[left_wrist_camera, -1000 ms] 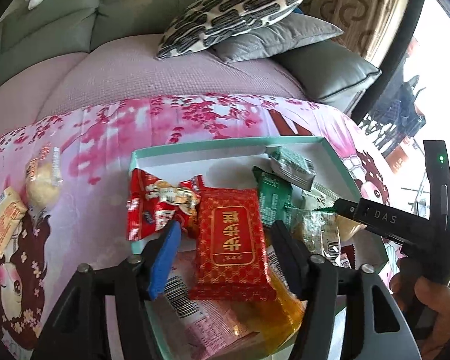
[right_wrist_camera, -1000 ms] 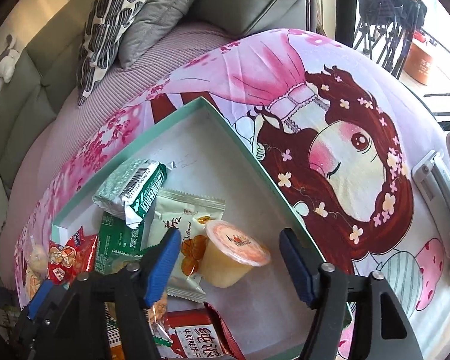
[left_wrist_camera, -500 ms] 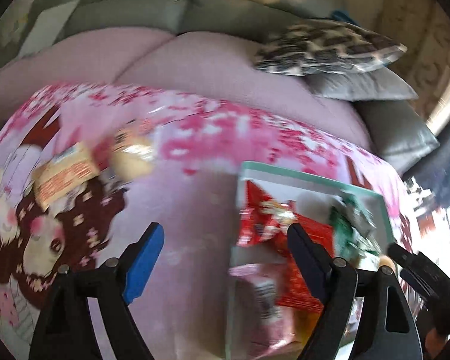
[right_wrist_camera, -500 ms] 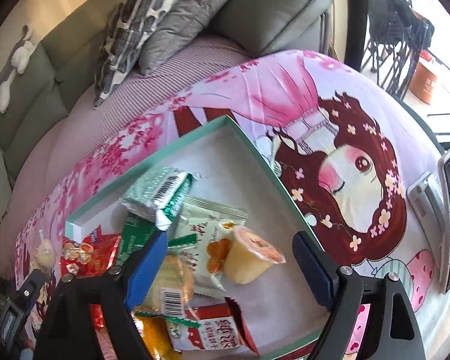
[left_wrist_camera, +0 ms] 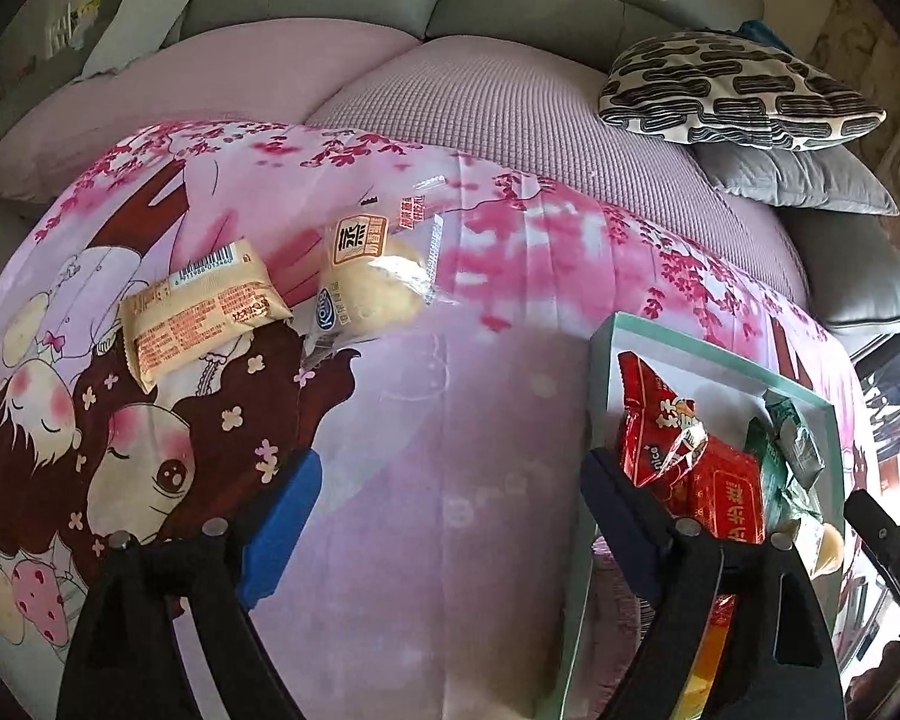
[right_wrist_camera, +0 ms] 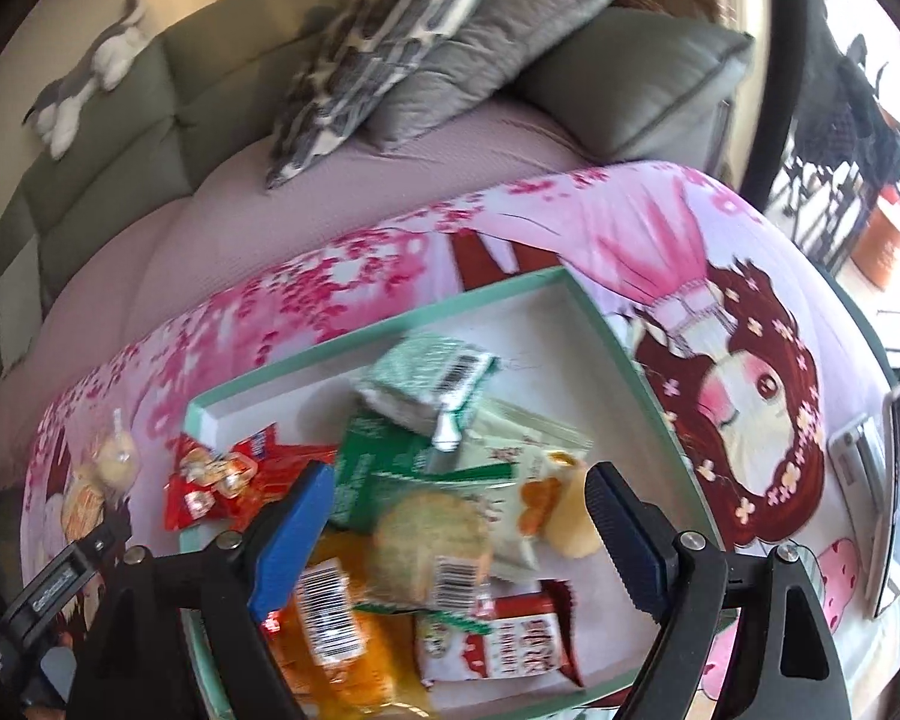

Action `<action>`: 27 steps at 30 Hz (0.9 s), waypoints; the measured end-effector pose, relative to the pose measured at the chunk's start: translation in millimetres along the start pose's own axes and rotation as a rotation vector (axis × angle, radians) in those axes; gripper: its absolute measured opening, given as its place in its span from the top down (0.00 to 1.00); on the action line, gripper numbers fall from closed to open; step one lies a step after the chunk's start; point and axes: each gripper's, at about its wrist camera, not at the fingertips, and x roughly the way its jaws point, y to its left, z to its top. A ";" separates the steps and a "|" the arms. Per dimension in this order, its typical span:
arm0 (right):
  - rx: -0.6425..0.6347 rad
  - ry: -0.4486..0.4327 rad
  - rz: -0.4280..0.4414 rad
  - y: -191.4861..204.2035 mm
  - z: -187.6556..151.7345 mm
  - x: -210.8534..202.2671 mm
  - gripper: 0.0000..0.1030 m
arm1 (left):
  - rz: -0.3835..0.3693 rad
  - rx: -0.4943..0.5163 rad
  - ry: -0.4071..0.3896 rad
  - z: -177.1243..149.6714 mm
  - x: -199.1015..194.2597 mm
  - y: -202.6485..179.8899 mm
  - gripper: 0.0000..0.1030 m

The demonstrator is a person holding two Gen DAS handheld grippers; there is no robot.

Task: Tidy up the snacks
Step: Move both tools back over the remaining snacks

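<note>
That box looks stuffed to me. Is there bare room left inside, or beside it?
Inside the teal box, only the far corner behind the green packet is bare; nearer, snacks overlap. Outside, open pink cloth lies between the box and the tan packet and bun.

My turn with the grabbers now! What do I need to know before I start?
Left gripper: open, empty, above the pink blanket.
Right gripper: open, empty, above the teal box.
Done: many snacks already lie in the box, such as the red packets and the green packets.
Left: two snacks lie outside on the blanket, the tan packet and the wrapped bun. They likely go in the box next; the left gripper is nearer.
</note>
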 end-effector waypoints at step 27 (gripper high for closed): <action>-0.305 0.035 0.121 108.2 -38.7 6.9 0.00 | 0.221 -0.129 -0.151 10.1 -32.7 66.4 0.00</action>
